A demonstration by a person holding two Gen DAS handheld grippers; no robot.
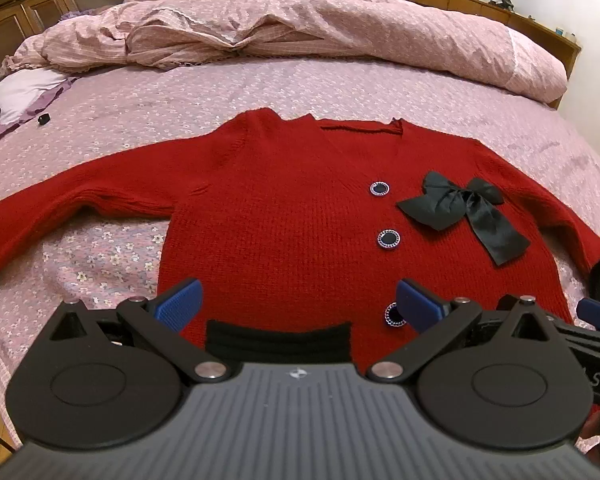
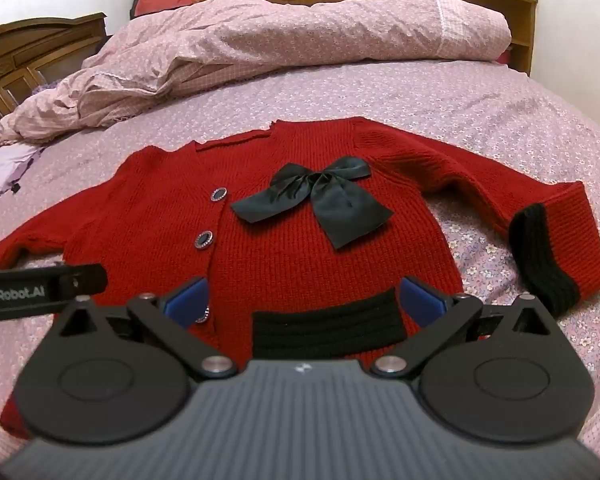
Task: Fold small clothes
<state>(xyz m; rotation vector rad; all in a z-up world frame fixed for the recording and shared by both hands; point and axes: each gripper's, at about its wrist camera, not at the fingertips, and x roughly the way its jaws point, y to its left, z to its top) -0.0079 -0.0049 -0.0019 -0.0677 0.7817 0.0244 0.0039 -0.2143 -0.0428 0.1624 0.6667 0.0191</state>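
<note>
A red knit cardigan (image 1: 284, 208) lies flat, front up, on the bed (image 1: 148, 112), sleeves spread sideways. Left claw (image 1: 298, 306) and right claw (image 2: 304, 302) hang released over its hem, collar directly ahead; each sleeve lies nearest its own claw.

Soft even indoor light, fisheye-bent edges, sharp focus
</note>
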